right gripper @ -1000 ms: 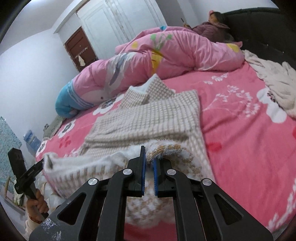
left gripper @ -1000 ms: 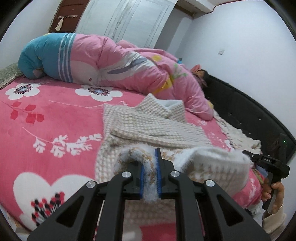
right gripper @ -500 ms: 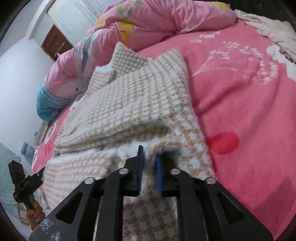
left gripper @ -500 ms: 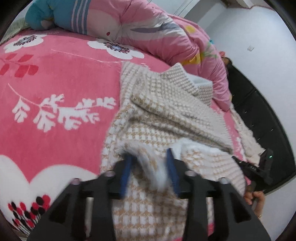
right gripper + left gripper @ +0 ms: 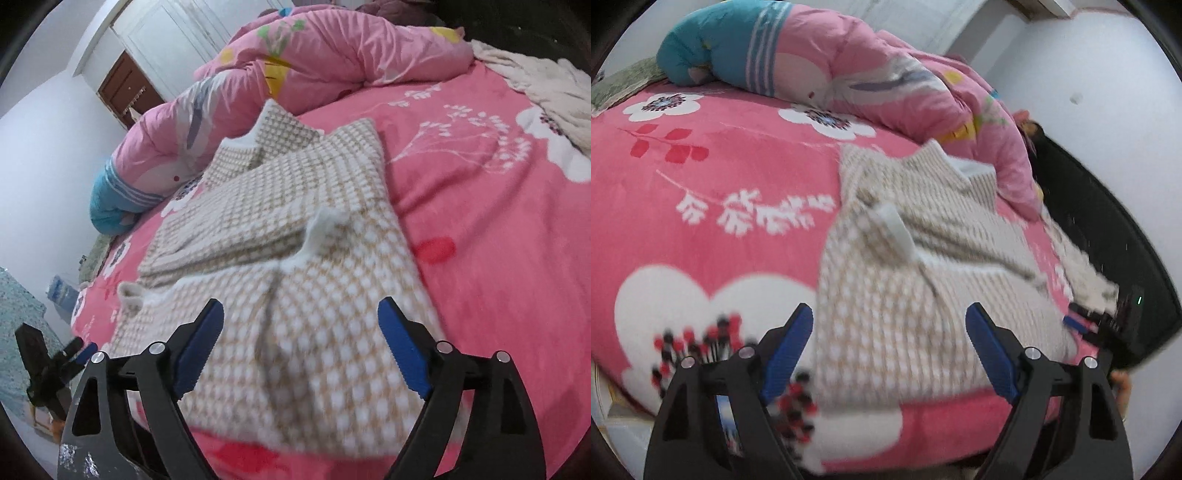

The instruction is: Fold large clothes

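A beige and white checked knit garment (image 5: 905,280) (image 5: 295,258) lies on the pink flowered bed (image 5: 701,221), its near hem doubled back over the body. My left gripper (image 5: 890,325) hovers over the garment's near left part, jaws opening wide, no cloth between the blue pads. My right gripper (image 5: 301,328) hangs over the near right part, jaws likewise opening, free of the fabric. Each gripper shows in the other's view: the right gripper (image 5: 1108,321) at the bed's right edge, the left gripper (image 5: 55,362) at the lower left.
A rolled pink and teal quilt (image 5: 831,74) (image 5: 295,70) lies along the far side of the bed. A person (image 5: 1030,129) lies by the black headboard (image 5: 1108,236). A cream blanket (image 5: 546,88) sits at the far right. A white wardrobe (image 5: 177,37) and brown door (image 5: 125,88) stand behind.
Both grippers were shut on the garment's lifted hem; they have let go and spread wide. The hem has dropped onto the garment, and both grippers have sunk toward the bed.
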Tool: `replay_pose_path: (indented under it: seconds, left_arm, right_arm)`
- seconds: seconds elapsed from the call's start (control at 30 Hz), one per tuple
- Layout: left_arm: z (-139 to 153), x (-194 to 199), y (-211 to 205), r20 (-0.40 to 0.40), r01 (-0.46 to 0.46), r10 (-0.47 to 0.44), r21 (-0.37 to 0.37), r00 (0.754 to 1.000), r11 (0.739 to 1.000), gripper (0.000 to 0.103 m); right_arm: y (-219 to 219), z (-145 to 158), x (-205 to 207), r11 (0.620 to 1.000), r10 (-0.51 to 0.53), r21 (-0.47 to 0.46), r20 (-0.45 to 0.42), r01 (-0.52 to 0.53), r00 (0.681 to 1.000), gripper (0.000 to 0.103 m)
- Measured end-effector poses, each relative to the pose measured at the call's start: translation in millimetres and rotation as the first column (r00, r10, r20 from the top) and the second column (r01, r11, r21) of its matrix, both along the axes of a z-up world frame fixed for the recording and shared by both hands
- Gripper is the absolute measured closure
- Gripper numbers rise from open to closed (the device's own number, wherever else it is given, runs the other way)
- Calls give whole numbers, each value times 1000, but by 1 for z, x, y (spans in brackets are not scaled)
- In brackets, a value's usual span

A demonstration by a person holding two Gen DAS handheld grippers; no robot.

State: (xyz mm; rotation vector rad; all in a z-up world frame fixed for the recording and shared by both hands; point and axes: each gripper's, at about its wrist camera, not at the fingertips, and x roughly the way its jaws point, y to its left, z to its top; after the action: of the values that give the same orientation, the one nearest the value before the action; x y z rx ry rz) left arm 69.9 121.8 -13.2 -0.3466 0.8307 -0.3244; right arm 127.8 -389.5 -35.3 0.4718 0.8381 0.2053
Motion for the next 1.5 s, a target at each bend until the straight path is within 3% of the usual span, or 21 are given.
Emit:
replay_pose_path:
  seconds: [0.13,0.37,0.6,0.8,0.93,1.0,1.07,1.1,1.17,1.23,1.37,1.5]
  left_arm:
    - [-9,-28,-19,-3,57,-57,98,998,994,19]
    - [-36,-51,-32,-51,123,-120,51,991,991,19]
    - [-61,-44,-23,-60,95,-98,-60,993,994,19]
    - [-69,-28,2,-13,39,-44,-259,999,965,19]
    - [-73,-17,11,7,1,2,-351,1000,936,19]
    - [-72,-13,10,21,-14,23,-358,1000,934,21]
    - [-70,-11,8,30,-43,57,-338,998,940,29]
    - [-69,-9,7,31,-59,73,-323,997,945,38]
    - [-65,-3,5,20,-96,106,-271,994,958,59]
    - [-58,0,1,18,-112,118,-208,993,972,80]
    - [-24,-10,-10,132,-91,101,-80,986,993,89]
    - [7,-22,-11,205,-75,82,-46,975,996,92]
  right_arm:
    - [3,0,-18,1000,-5,6,-17,5,1000,19]
    - [2,-12,-56,1000,-25,6,-54,26,998,19]
    - [-7,-37,-60,994,-49,91,-113,59,992,19]
    - [-19,-50,-46,975,-87,197,-107,107,990,23]
    - [-32,-56,-38,952,-146,259,-96,166,985,38]
    - [-38,-59,-35,940,-180,279,-92,199,979,47]
    - [-43,-63,-33,926,-218,297,-81,232,973,58]
    - [-42,-64,-31,925,-233,291,-75,244,970,62]
    - [-38,-62,-28,932,-249,256,-65,257,966,83]
    - [-33,-51,-29,940,-253,229,-35,254,967,92]
    - [-23,-13,-40,966,-241,121,83,230,967,96]
    - [-18,11,-53,974,-219,93,139,208,966,97]
